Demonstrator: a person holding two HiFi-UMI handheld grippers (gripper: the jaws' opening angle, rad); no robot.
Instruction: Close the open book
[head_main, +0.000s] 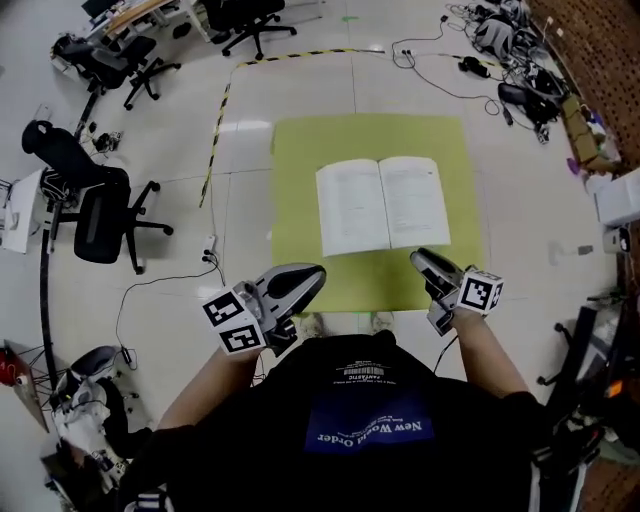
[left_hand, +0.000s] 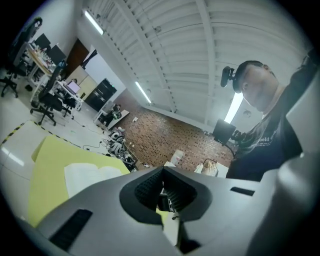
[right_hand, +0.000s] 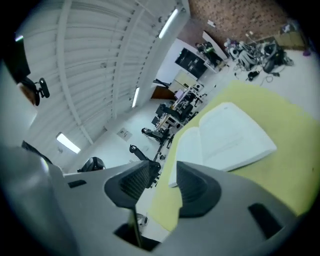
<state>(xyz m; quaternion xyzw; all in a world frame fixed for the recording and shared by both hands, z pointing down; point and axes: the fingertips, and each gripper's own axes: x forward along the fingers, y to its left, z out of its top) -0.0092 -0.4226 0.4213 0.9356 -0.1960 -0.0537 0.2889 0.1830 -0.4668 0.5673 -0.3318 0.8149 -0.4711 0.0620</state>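
An open white book (head_main: 382, 205) lies flat, pages up, on a yellow-green mat (head_main: 300, 150) on the floor. My left gripper (head_main: 315, 275) hovers over the mat's near left edge, short of the book. In the left gripper view its pads (left_hand: 147, 187) show a narrow gap with nothing in it, and the book (left_hand: 87, 175) lies ahead to the left. My right gripper (head_main: 420, 258) sits just off the book's near right corner. Its jaws (right_hand: 167, 182) stand apart and empty, with the book (right_hand: 225, 140) ahead on the mat (right_hand: 295, 150).
Black office chairs (head_main: 100, 215) stand at the left and at the far left (head_main: 110, 60). Yellow-black tape (head_main: 215, 130) runs along the floor beside the mat. Cables and gear (head_main: 510, 60) lie at the far right. A white box (head_main: 620, 195) sits at the right edge.
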